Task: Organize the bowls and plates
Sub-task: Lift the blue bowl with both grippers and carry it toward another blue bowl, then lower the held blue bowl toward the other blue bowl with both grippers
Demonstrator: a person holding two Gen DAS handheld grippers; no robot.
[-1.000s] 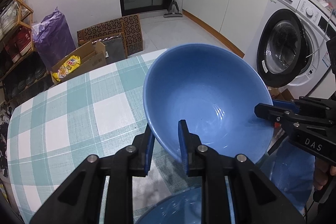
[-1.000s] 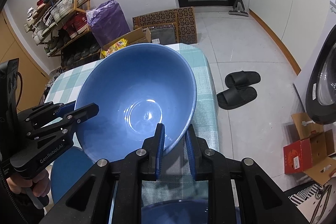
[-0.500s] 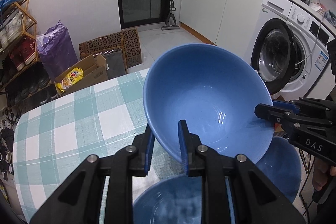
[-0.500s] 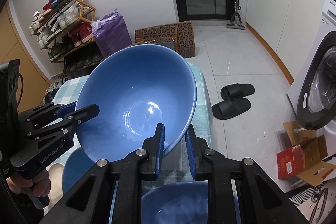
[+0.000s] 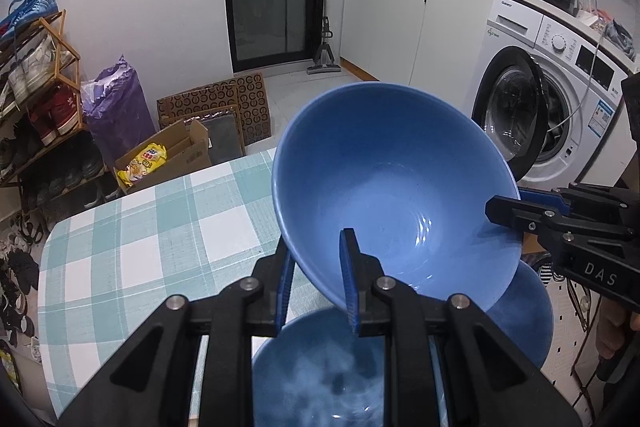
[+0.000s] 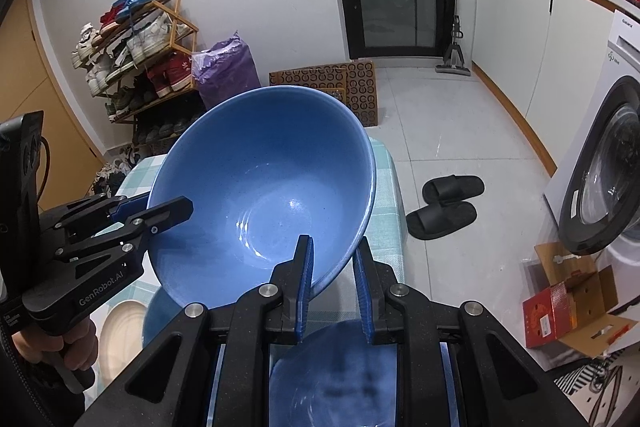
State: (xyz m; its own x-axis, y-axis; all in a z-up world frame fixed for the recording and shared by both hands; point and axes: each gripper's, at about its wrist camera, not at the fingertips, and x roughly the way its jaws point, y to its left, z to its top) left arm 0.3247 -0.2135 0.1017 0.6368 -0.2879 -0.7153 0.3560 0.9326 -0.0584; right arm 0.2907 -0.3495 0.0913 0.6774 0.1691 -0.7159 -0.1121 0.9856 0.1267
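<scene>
Spreading beneath everything, the table [image 5: 132, 251] wears a teal-and-white checked cloth and reaches toward a tiled floor, where a washing machine [image 5: 540, 115] with its door ajar stands on the right of the left wrist view. A shoe rack [image 6: 136, 59] lines the far wall beside a purple bag [image 6: 226, 71], and a pair of black slippers [image 6: 446, 205] lies on the tiles.

Above the table hangs the large blue bowl [image 5: 396, 187], tilted so its hollow faces both cameras and clear of the cloth. Two grippers carry it from opposite sides of the rim. The left gripper [image 5: 316, 279] pinches the near rim, one blue pad inside the bowl and one outside. The right gripper [image 6: 334, 283] clamps the rim on the other side in the same way, pads pressed against the wall from within and without.

Under the lifted bowl sit a second blue bowl [image 5: 328, 371], blurred and close to the lens, and a third blue dish [image 5: 528, 311] partly hidden behind the raised one. A cream plate [image 6: 120, 331] rests just beside these in the right wrist view.
</scene>
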